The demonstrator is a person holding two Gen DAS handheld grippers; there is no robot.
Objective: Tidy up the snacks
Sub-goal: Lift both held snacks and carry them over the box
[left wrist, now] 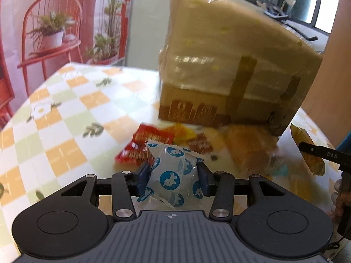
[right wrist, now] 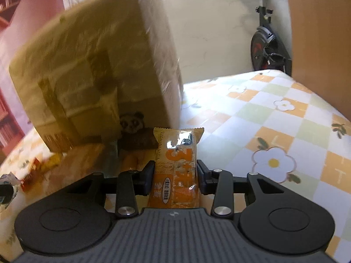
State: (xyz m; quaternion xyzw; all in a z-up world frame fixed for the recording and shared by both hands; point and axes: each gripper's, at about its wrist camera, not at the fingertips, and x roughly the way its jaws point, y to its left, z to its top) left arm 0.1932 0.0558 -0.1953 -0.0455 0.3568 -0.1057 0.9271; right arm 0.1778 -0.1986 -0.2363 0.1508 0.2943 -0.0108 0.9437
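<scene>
Your left hand-held gripper is clamped on a puffy white plastic snack pouch with blue round prints, and your right hand-held gripper pinches a slim orange foil-wrapped snack bar at mid-length. Both hang just above the checked counter before the taped cardboard box. Both look light and slippery, the pouch crushable, so squeeze gently across the middle.

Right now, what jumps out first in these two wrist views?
The big cardboard box fills the middle of both views, standing on the checked tablecloth with loose snack packets heaped at its base. Each gripper holds a snack up close: the left gripper pinches a white packet with blue dots between its fingers, and the right gripper clamps an orange snack bar that stands upright.
</scene>
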